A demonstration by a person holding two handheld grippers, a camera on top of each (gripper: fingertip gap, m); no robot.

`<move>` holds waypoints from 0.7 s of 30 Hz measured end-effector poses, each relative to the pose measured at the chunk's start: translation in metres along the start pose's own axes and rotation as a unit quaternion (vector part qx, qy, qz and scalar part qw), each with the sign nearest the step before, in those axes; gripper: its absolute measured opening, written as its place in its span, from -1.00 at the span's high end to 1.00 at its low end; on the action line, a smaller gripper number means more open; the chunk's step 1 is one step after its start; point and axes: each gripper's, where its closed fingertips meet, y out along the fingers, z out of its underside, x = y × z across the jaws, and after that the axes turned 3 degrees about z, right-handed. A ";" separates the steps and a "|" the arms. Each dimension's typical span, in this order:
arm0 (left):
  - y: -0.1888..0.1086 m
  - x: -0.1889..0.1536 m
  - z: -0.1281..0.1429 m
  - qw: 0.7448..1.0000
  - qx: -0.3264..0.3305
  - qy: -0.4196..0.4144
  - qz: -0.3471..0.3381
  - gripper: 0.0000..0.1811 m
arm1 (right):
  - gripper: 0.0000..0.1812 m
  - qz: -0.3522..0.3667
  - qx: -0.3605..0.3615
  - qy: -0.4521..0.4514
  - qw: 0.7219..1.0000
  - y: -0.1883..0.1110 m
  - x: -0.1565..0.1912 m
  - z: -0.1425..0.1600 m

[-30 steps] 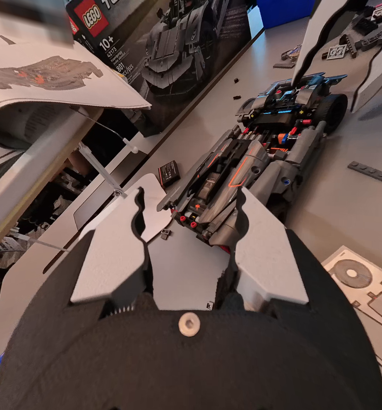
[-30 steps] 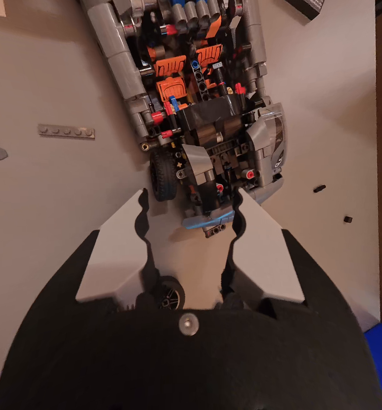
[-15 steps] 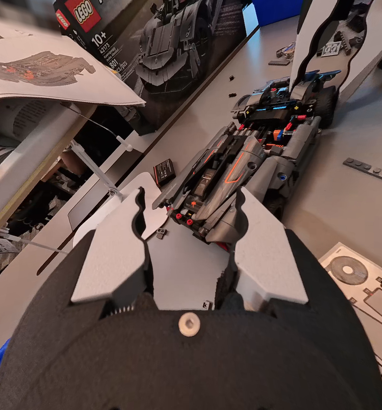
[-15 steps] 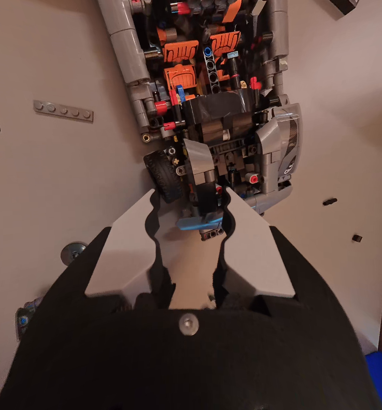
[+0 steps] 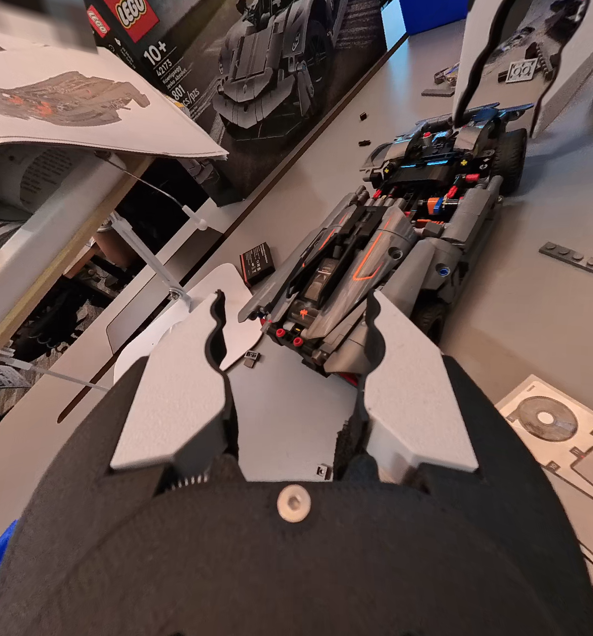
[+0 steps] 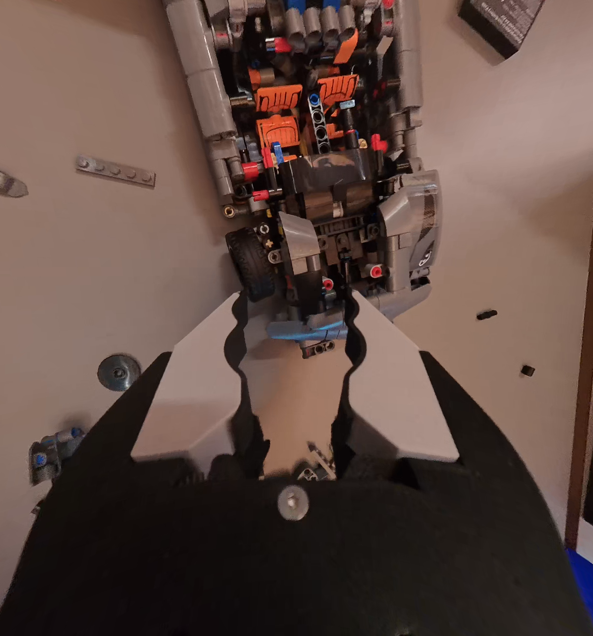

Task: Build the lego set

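Note:
The partly built grey and black Lego car (image 5: 374,247) with orange trim lies on the grey table (image 5: 546,327). My left gripper (image 5: 295,309) is open and empty at the car's near end, and its right finger overlaps that end's corner. My right gripper (image 6: 295,299) is open with narrowed jaws. It straddles the car's (image 6: 322,179) other end, about a black and grey fender part beside the tyre (image 6: 253,265). I cannot tell if the fingers touch it. The right gripper also shows in the left wrist view (image 5: 494,124), over the car's far end.
The Lego box (image 5: 271,69) and open instruction booklet (image 5: 64,103) stand at the left, with a table gap below. A sticker sheet (image 5: 556,430) lies at the right. Loose parts include a studded grey plate (image 6: 116,171), a round hub (image 6: 119,371), a small black block (image 5: 257,258) and black pins (image 6: 487,314). The tips of one gripper are about 20 cm away from the tips of the other.
My right gripper has moved in over the car's end and its jaws have narrowed around the fender part. My left gripper has stayed open and hardly moved.

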 end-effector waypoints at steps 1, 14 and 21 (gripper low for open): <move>0.000 0.000 0.000 1.000 -0.001 0.000 0.001 0.12 | 0.39 -0.003 -0.005 0.005 1.000 -0.002 0.000 -0.001; 0.000 -0.002 -0.001 1.000 0.001 0.003 0.000 0.12 | 0.45 -0.003 0.007 -0.030 1.000 0.013 0.004 -0.001; 0.000 -0.002 0.000 1.000 0.003 0.005 0.001 0.12 | 0.49 -0.012 0.019 -0.074 0.997 0.015 0.001 0.001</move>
